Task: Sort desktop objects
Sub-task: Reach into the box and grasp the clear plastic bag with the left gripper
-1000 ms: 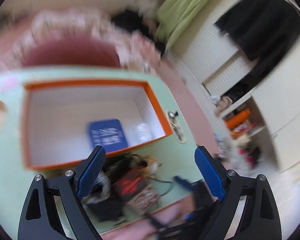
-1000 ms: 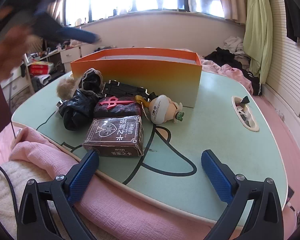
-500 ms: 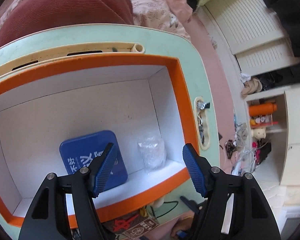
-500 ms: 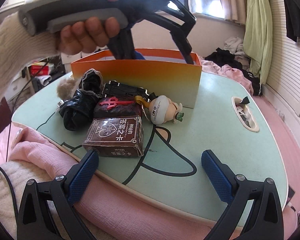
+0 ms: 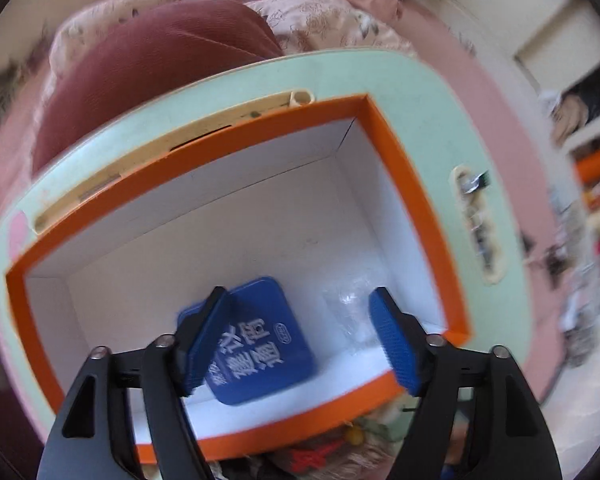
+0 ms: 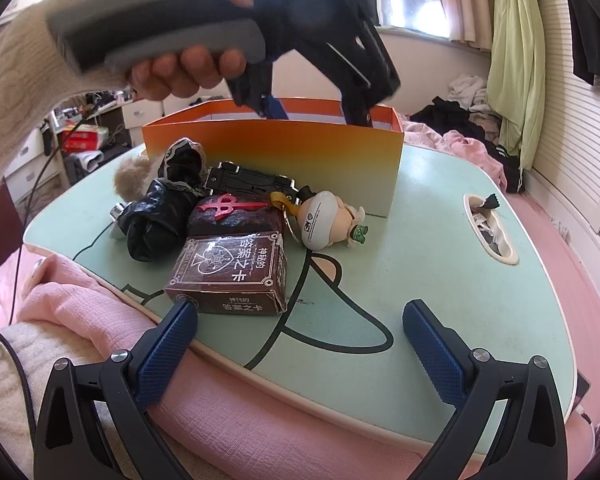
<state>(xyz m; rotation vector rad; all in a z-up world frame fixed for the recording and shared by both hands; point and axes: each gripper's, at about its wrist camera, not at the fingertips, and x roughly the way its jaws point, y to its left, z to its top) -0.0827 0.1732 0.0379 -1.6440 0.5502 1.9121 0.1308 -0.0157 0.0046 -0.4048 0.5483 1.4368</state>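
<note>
The blue tin (image 5: 260,344) is seen lying in the orange box (image 5: 416,200), low in the frame, released. The left gripper (image 5: 300,344) is poised above, fingers just reopened, empty. The right gripper (image 6: 300,344) is held apart, idle; more clutter awaits sorting.

Mint table (image 6: 440,240) bears orange box (image 6: 284,160), card box (image 6: 232,276).

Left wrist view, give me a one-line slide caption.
Open left gripper points down into the orange box, above a blue tin and a clear bag.
</note>
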